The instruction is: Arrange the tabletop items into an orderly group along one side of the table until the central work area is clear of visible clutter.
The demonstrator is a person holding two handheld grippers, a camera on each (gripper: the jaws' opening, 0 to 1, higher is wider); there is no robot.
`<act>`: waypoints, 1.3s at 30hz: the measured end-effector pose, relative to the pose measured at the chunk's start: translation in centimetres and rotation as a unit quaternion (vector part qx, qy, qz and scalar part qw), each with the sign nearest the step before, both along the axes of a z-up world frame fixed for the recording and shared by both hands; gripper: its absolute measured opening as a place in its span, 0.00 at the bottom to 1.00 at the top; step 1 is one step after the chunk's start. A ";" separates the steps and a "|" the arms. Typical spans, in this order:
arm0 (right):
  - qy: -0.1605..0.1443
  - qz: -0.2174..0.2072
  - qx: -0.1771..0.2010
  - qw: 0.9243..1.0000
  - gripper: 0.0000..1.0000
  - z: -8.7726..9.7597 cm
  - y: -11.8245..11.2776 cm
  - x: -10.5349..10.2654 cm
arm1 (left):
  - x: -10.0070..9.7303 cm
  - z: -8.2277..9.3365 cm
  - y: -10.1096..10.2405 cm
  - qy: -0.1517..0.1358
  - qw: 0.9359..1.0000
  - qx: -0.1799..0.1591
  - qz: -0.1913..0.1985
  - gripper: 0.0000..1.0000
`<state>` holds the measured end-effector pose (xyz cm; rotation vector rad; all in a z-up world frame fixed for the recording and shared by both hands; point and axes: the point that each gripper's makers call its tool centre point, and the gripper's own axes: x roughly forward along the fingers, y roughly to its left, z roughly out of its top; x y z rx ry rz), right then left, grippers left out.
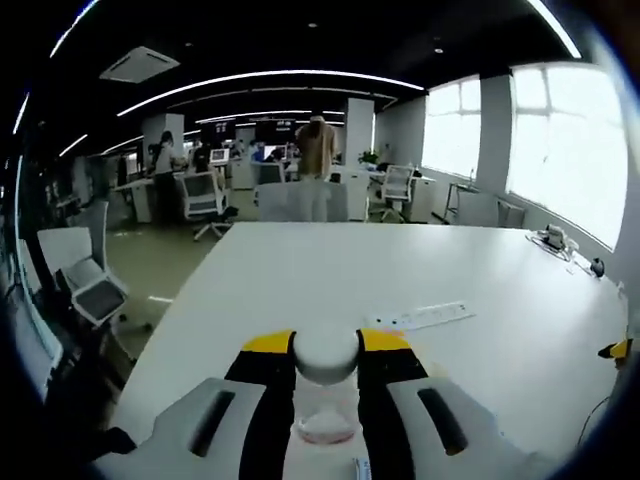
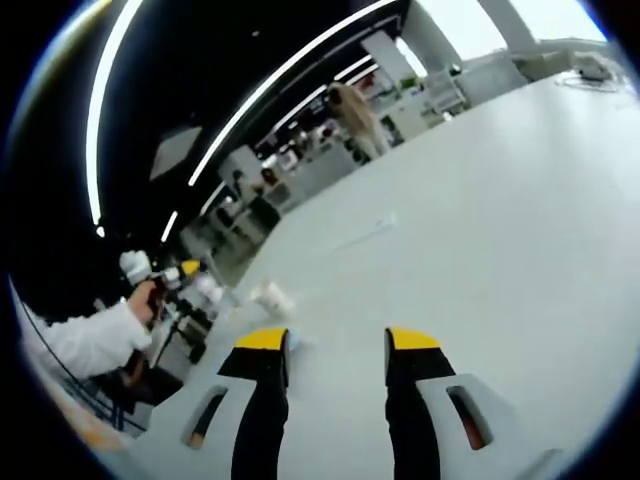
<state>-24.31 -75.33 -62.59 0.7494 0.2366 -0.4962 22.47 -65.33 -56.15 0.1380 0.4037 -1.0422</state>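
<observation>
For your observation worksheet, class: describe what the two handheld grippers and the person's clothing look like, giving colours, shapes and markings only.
The left gripper and the right gripper match: two black jaws with yellow tips, rising from pale grey bodies with dark slot-shaped recesses. In the right gripper view, the person's sleeve is white, and the other gripper shows beside it.

This is a big open office. A large white table [image 1: 420, 270] is up close. Behind it, at 12 o'clock in the left gripper view, stand rows of desks and white rolling chairs [image 1: 204, 196]. Another chair [image 1: 80, 270] waits at 9 o'clock. A person [image 1: 317, 150] stands among the desks. Long strip lights [image 1: 270, 76] curve across the dark ceiling. Big bright windows [image 1: 560, 140] fill the wall at 2 o'clock. A cord and plug [image 1: 556, 240] lie on the table's far edge.
</observation>
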 end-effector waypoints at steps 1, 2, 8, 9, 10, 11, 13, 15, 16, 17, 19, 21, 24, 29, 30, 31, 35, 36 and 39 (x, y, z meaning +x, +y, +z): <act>0.000 -0.002 0.000 1.000 0.36 0.0 -0.1 -0.1 | 0.0 -0.4 -0.5 0.003 1.000 0.000 -0.003 0.21; 0.000 -0.005 0.000 1.000 0.36 0.0 -0.1 -0.2 | 0.0 -0.9 -0.9 0.010 1.000 0.004 -0.004 0.21; 0.004 -0.021 0.003 1.000 0.36 -0.4 -0.7 -1.1 | -1.5 -2.2 -2.9 0.019 0.999 0.018 -0.021 0.21; 0.005 -0.023 0.004 1.000 0.36 -0.5 -0.8 -1.2 | -1.5 -2.4 -3.1 0.019 0.999 0.020 -0.021 0.21; 0.005 -0.026 0.007 1.000 0.36 -0.5 -0.8 -1.3 | -1.6 -2.6 -3.2 0.021 0.999 0.021 -0.020 0.21; 0.005 -0.028 0.008 1.000 0.36 -0.6 -0.8 -1.3 | -1.6 -2.8 -3.3 0.021 0.999 0.024 -0.021 0.21; 0.004 -0.031 0.012 0.999 0.36 -0.7 -0.9 -1.4 | -1.7 -3.2 -3.5 0.019 0.999 0.029 -0.022 0.21; 0.006 -0.030 0.012 0.999 0.36 -0.8 -0.8 -1.3 | -1.7 -3.5 -3.4 0.022 0.999 0.033 -0.018 0.21; 0.006 -0.029 0.012 1.000 0.36 -0.8 -0.8 -1.2 | -1.7 -3.6 -3.4 0.023 0.999 0.034 -0.017 0.21; 0.007 -0.028 0.012 1.000 0.36 -0.8 -0.8 -1.2 | -1.8 -3.8 -3.4 0.024 0.999 0.035 -0.016 0.21; 0.007 -0.026 0.013 1.000 0.36 -0.9 -0.8 -1.1 | -1.9 -4.1 -3.5 0.025 0.999 0.040 -0.018 0.21; 0.009 -0.024 0.012 1.000 0.36 -1.0 -0.8 -1.1 | -2.0 -4.3 -3.6 0.026 0.999 0.043 -0.020 0.21; 0.011 -0.025 0.016 1.000 0.36 -1.2 -0.8 -1.2 | -2.2 -4.5 -3.8 0.026 0.998 0.045 -0.021 0.21; 0.012 -0.027 0.016 0.999 0.35 -1.2 -1.0 -1.2 | -2.5 -4.7 -4.1 0.023 0.998 0.049 -0.021 0.21; 0.011 -0.027 0.016 0.999 0.35 -1.2 -1.1 -1.1 | -2.5 -4.7 -4.2 0.022 0.998 0.049 -0.021 0.21; 0.010 -0.027 0.016 0.999 0.35 -1.1 -1.1 -1.1 | -2.5 -4.8 -4.3 0.021 0.998 0.051 -0.022 0.21; 0.011 -0.022 0.016 1.000 0.35 -1.1 -0.8 -0.8 | -2.5 -4.8 -4.4 0.020 0.998 0.050 -0.019 0.21; 0.011 -0.022 0.016 1.000 0.35 -1.1 -0.8 -0.8 | -2.5 -4.9 -4.4 0.019 0.998 0.051 -0.017 0.21; 0.012 -0.022 0.017 1.000 0.35 -1.2 -0.7 -0.9 | -2.3 -5.1 -4.4 0.017 0.998 0.051 -0.011 0.21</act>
